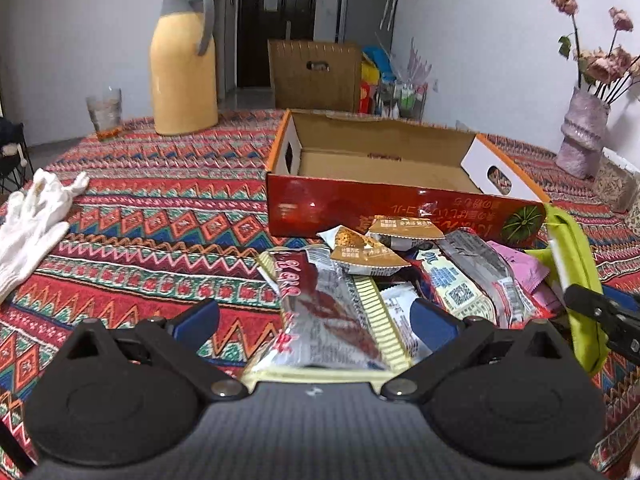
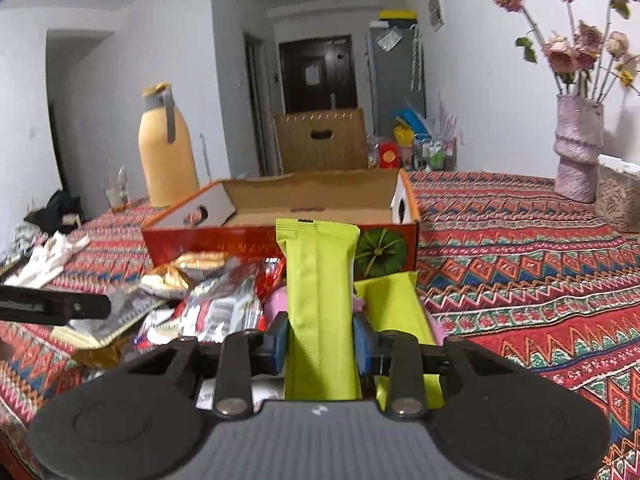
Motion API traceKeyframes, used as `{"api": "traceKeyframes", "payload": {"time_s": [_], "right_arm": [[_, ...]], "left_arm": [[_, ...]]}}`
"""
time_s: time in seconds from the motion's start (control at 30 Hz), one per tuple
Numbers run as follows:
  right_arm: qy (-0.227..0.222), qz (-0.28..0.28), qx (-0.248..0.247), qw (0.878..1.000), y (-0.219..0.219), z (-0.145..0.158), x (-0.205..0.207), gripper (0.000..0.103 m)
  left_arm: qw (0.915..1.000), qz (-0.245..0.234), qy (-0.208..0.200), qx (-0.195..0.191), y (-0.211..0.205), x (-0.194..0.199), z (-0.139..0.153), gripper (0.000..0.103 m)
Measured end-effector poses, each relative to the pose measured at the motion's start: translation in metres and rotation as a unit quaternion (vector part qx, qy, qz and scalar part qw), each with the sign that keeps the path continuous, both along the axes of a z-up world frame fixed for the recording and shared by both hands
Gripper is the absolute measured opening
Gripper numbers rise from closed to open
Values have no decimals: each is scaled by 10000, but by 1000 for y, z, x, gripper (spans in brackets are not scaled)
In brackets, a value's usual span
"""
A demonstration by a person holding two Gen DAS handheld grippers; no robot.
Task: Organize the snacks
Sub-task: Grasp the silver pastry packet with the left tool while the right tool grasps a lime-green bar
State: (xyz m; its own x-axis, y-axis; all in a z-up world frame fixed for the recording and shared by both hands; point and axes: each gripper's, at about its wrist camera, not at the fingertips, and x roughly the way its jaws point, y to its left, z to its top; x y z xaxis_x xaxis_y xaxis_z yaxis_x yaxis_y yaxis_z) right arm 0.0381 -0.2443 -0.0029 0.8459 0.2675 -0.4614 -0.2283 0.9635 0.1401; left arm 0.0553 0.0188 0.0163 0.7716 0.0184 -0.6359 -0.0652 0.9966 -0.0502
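On a table under a red zigzag-patterned woven cloth (image 1: 160,216), I have my right gripper (image 2: 320,344) clamped on a lime-green foil snack packet (image 2: 320,292), its blue pads pressing either side of the packet's lower half so the long wrapper stands up ahead of the camera. A second lime-green packet (image 2: 394,304) lies just beside it on the cloth.

My left gripper (image 1: 316,320) hangs with its fingers spread wide over the near edge of the snack pile (image 1: 400,272), holding nothing. A silver-and-red foil packet (image 1: 320,312) lies between the blue pads without being pinched. I read that open stance as a line-up for the next pick.

The shallow red cardboard box with a brown interior (image 1: 400,200) sits open just behind the pile, its long side facing me, and as far as I can see it has nothing in it yet. It looks like the place the snacks are meant to go, so I judge the sorting has barely begun: the green packet needs lifting over the front wall and setting flat inside.

Off to the side stand a tall yellow thermos jug (image 1: 184,64), a clear drinking glass (image 1: 105,112), a pair of white knitted gloves (image 1: 36,220) and a pale pink vase of dried roses (image 1: 582,132), all well apart from the work.
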Motion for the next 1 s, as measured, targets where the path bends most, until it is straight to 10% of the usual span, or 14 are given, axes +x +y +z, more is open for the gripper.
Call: {"api": "traceKeyframes", "payload": {"time_s": [0.37,0.77,1.0], "right_arm": [[43,-126,234,9996,-8,-4,-3,32],[84,-135,284,9995,-10,-6,-5,33],[120,-173,281,9994,-10,-8,-8,33]], "left_arm": [[9951,-43,977,-173,-4,46,-19,86],[9949,-206,877,-443,20,32,-15,49],[9956,-96,854,-361,35,24,-18,52]]}}
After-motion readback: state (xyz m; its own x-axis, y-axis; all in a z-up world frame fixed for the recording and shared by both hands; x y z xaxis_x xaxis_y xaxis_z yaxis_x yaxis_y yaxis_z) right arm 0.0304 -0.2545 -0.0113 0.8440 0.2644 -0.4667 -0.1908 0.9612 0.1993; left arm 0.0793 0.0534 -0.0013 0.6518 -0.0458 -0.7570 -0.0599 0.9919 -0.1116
